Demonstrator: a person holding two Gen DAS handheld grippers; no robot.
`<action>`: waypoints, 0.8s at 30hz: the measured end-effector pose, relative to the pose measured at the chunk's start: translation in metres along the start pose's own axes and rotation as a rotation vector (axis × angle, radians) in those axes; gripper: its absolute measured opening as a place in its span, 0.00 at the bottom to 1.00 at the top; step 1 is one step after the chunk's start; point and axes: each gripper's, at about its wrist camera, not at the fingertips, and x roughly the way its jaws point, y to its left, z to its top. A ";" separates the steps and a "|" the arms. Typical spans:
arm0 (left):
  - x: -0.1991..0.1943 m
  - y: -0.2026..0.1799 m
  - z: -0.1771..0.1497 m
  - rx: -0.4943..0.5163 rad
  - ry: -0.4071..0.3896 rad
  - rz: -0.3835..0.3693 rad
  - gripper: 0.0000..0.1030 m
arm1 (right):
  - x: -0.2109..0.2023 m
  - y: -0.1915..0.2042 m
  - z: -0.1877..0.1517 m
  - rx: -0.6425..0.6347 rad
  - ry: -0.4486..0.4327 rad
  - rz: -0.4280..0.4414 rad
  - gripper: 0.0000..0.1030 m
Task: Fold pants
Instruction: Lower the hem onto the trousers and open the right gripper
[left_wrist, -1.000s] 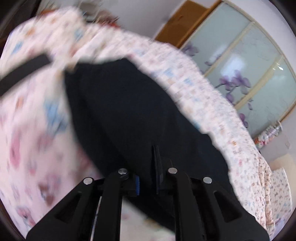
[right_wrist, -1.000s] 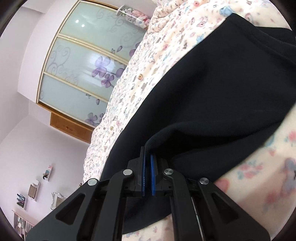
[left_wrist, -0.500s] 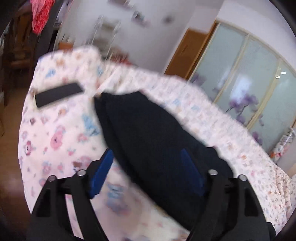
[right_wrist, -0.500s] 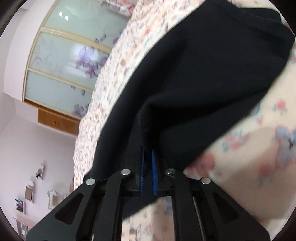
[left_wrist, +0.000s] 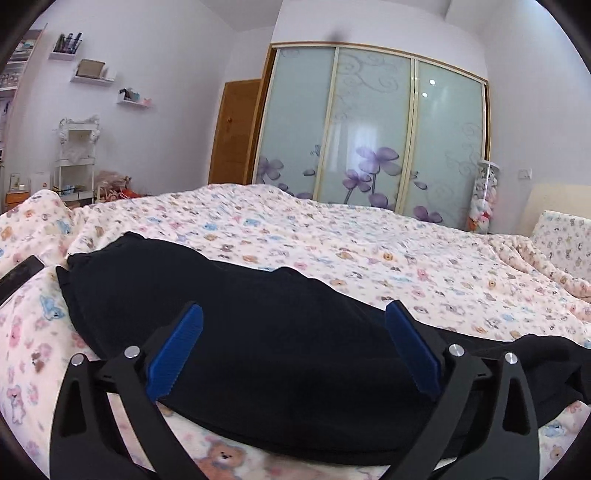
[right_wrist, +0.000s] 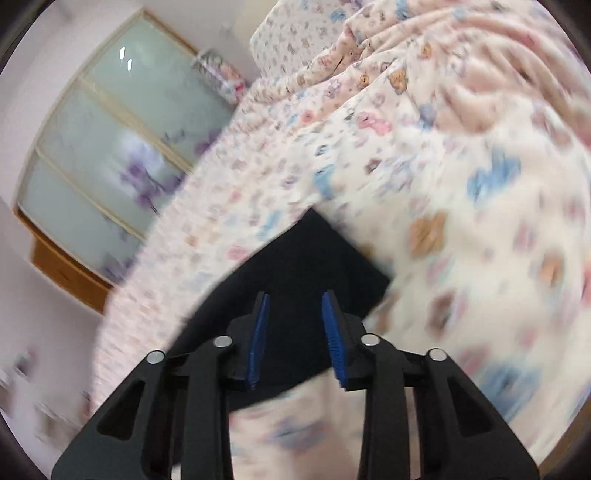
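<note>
Pants: black pants (left_wrist: 258, 332) lie bunched flat on your bed's bear-print cover (left_wrist: 369, 251), near the front edge.
Left hand-held gripper (left_wrist: 293, 350): jaws spread wide, nothing between the blue pads (left_wrist: 177, 350); it hovers over the pants.
Right hand-held gripper (right_wrist: 295, 332): jaws parted, empty, above a corner of the pants (right_wrist: 306, 266). Frame is blurred, so contact probably none.
Background: phone-like black slab (left_wrist: 18, 273) at your left; wardrobe doors (left_wrist: 369, 140) behind the bed.

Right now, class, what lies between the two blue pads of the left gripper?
In the left wrist view, the left gripper is wide open, and only the folded black pants on the bedspread show between its pads.
</note>
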 end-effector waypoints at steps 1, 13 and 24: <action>0.000 0.000 0.000 -0.003 0.005 -0.007 0.97 | 0.007 -0.001 0.004 -0.039 0.018 -0.024 0.31; 0.017 0.023 -0.008 -0.133 0.103 -0.014 0.98 | 0.064 0.016 -0.006 -0.350 0.199 -0.203 0.31; 0.024 0.035 -0.015 -0.196 0.147 -0.022 0.98 | 0.051 0.047 -0.025 -0.672 0.150 -0.307 0.17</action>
